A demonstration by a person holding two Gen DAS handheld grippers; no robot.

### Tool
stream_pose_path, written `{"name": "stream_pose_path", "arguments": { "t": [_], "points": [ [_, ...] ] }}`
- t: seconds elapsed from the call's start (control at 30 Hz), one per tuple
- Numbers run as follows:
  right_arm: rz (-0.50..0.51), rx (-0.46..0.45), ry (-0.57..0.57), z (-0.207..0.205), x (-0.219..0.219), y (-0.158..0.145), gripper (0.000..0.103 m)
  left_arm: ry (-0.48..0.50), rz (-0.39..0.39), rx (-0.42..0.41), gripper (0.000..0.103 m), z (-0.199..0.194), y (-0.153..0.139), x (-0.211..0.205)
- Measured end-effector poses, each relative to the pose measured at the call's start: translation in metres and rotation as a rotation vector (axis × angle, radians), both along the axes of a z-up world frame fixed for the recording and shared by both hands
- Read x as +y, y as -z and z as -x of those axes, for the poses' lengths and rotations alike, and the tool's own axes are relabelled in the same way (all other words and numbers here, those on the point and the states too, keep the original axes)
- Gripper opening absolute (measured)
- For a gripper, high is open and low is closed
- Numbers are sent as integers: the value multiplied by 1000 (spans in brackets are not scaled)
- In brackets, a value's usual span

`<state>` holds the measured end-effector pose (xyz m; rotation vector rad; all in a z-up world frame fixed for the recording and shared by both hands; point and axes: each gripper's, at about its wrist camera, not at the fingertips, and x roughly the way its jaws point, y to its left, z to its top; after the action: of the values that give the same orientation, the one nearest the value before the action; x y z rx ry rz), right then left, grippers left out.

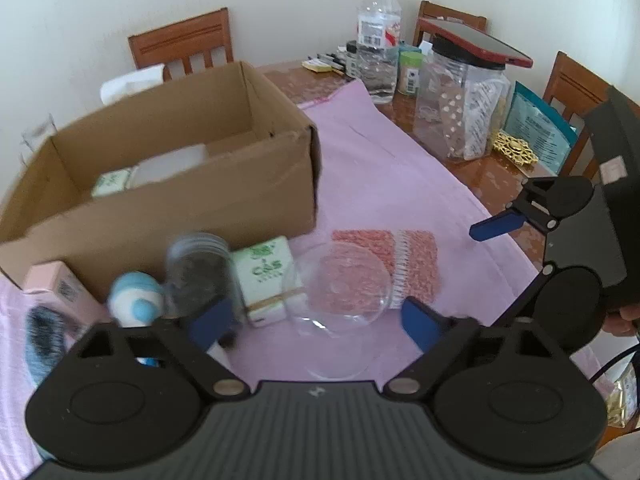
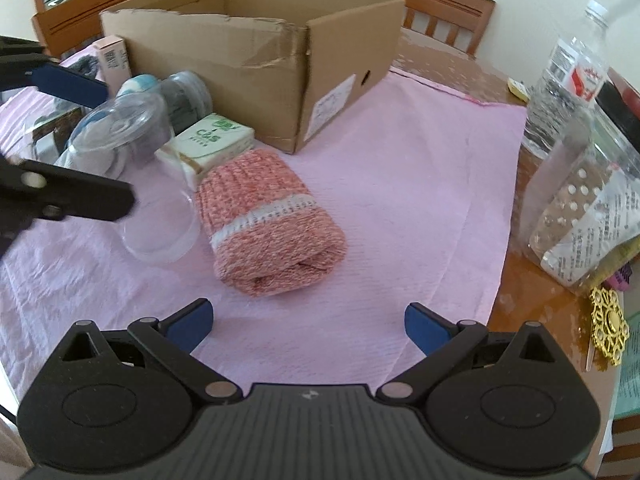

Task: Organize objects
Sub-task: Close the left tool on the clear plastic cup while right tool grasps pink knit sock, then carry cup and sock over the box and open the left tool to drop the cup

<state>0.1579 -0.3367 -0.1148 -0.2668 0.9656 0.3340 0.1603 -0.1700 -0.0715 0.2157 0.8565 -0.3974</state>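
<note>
A clear plastic cup (image 1: 340, 300) (image 2: 136, 168) stands on the pink cloth between the fingers of my left gripper (image 1: 316, 322) (image 2: 120, 144). The jaws are open and I see no pad pressing on it. Beside the cup are a green tissue pack (image 1: 266, 276), a dark jar (image 1: 200, 276) and a blue-white ball (image 1: 134, 300), all in front of the cardboard box (image 1: 200, 208) (image 2: 248, 64). My right gripper (image 2: 308, 326) is open and empty, just short of a rolled pink knit cloth (image 2: 272, 220) (image 1: 404, 264).
The box holds another tissue pack (image 1: 112, 182) and a white container (image 1: 168, 164). A pink carton (image 1: 60, 288) lies at its left corner. A water bottle (image 2: 568, 80), a clear jar (image 2: 580, 208) and a gold ornament (image 2: 610, 328) crowd the bare wood on the right. Chairs ring the table.
</note>
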Motion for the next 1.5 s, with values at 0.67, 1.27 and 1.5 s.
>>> {"name": "stream_pose_path", "arguments": {
  "t": [0.67,1.27,1.5],
  "points": [
    [-15,-10,-163,-20,7,2,103,-98,65,100,53,-12,14,15],
    [-57,38,-336,-54,21,-6,73,-121,43,120,53,-16,-14,27],
    [-30,50,-277,-50,23,-12,68,-56,10,146,53,-20,-24,27]
  ]
}}
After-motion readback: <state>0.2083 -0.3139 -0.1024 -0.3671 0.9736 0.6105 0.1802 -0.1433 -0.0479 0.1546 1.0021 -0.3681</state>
